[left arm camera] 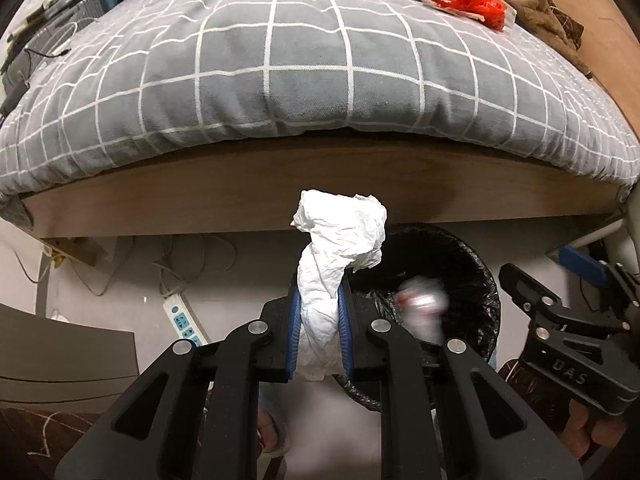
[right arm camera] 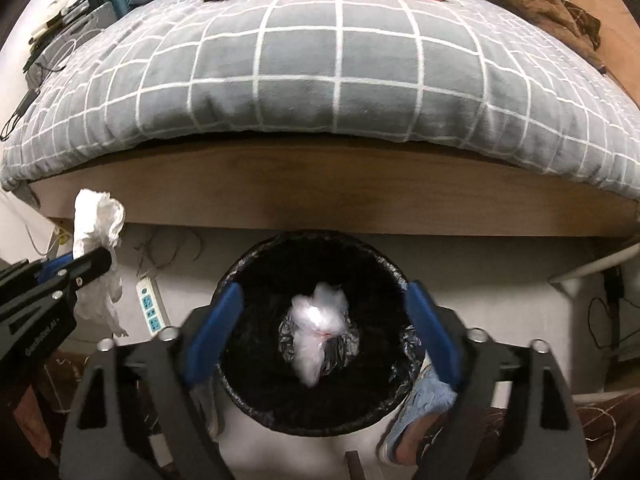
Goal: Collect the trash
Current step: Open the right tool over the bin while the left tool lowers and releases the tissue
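Inside black-lined bin (right arm camera: 316,412) lies 1 clear plastic bag (right arm camera: 318,326)

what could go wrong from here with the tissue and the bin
The left gripper holds the crumpled tissue left of the bin, not above it; released now, it would likely land near the power strip. The open right gripper hangs over the bin mouth and may block the drop.

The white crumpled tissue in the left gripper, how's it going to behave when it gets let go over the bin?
The tissue is probably very light and floppy: its free end droops over above the left gripper. It may flutter rather than drop straight, so releasing above the trash bin seems wiser. It looks squeezed narrow between the pads, so likely soft, not fragile.
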`<state>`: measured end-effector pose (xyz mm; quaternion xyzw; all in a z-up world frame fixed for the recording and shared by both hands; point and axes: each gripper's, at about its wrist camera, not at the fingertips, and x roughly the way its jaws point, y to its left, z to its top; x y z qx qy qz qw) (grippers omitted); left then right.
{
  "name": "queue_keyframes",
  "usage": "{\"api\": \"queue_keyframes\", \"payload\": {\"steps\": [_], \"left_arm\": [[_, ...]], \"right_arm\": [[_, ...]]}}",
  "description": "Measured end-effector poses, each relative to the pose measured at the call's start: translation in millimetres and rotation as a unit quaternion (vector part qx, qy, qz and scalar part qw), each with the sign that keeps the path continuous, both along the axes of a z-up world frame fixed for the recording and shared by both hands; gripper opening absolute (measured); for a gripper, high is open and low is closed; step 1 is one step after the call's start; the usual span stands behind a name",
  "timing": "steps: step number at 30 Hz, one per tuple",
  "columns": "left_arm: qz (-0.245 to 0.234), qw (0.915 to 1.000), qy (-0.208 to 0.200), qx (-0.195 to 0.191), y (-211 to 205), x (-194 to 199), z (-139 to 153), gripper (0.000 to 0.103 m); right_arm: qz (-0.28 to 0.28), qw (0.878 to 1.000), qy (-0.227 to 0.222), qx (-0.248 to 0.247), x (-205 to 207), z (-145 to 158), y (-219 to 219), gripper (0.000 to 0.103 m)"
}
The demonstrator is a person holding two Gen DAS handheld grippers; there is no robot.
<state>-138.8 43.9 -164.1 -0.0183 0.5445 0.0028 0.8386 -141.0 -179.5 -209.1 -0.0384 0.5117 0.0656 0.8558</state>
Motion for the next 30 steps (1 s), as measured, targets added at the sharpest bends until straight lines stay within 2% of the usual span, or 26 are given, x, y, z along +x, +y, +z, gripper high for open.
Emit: {"api": "queue_keyframes", "payload": {"steps": [4,18,27,30], "left_arm": [[-0.008,0.9999,0.008,-0.008,-13.4,5.2,-8.5,0.016],[-0.068,0.9973,0.025,-0.011,-86.2,11.6,-21.9,0.016],[-0.088,0.9958,0.018,-0.017,-117.2,16.2,-23.0,0.016],[-0.094,0.9955,0.006,-0.007,-121.2,15.3,-18.2,0.022]], "right_arm": [[-0.019,1.0,-0.014,-0.014,3.4,2.5,-17.2,0.093],[-0.081,0.995,-0.035,-0.037,-0.7,22.2,-97.7,0.094],[-0.1,0.993,-0.041,-0.036,0.0,26.9,-122.1,0.094],[-0.1,0.993,-0.043,-0.037,1.8,28.7,-121.7,0.094]]}}
